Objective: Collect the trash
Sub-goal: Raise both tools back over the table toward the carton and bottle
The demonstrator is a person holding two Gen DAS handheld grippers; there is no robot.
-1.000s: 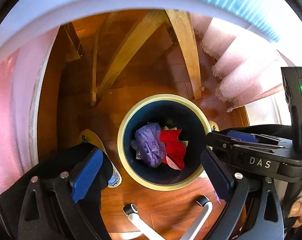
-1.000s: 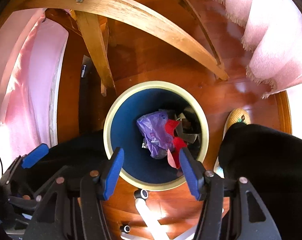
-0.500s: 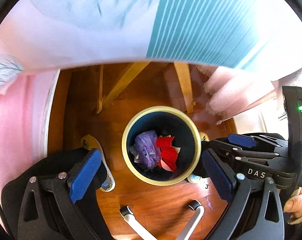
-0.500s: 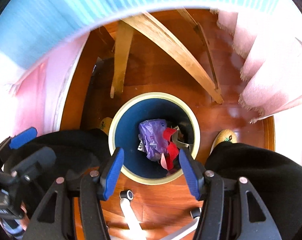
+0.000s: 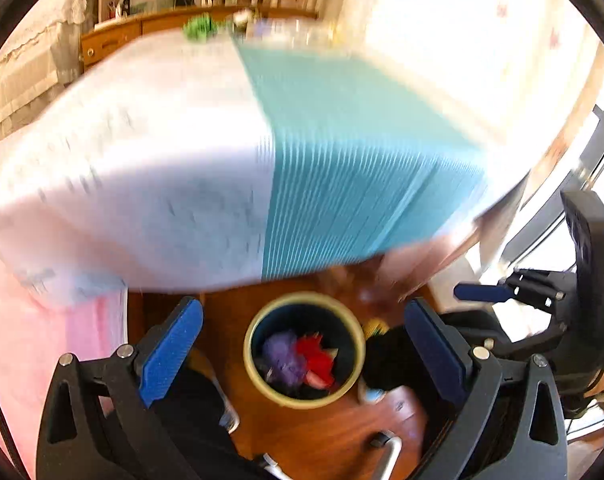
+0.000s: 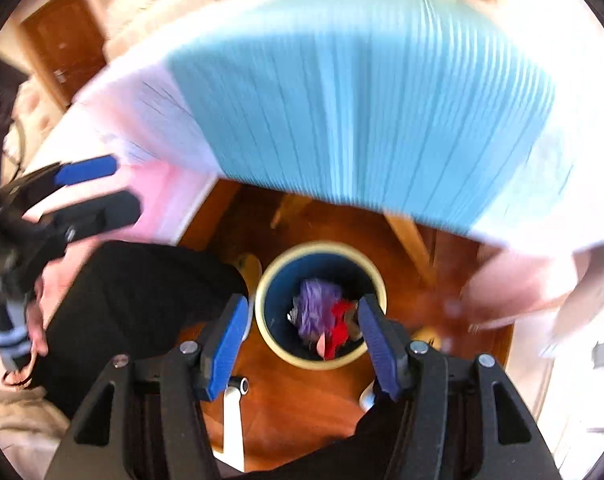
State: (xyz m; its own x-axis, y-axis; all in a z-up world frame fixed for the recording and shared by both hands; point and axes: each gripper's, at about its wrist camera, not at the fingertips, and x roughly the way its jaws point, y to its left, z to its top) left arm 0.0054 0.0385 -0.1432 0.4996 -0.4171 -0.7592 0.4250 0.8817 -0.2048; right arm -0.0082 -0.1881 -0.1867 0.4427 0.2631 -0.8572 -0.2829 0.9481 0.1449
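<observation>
Below both tools: bin point(image 5: 303, 350) on the floor, purple bag point(image 5: 284, 361) and red scrap point(image 5: 315, 358) inside. Left tool point(image 5: 302, 354) wide, empty; right tool point(image 6: 302, 334) wide, empty. Counter point(image 5: 182, 152) edge hangs just ahead. Risks: a tool clipping that edge; blurred view hiding leftover trash.

table, white-and-teal cloth point(image 5: 341, 152) | wooden floor point(image 5: 309, 432) | wooden cabinet point(image 5: 110, 42) | brown door point(image 6: 66, 44)
</observation>
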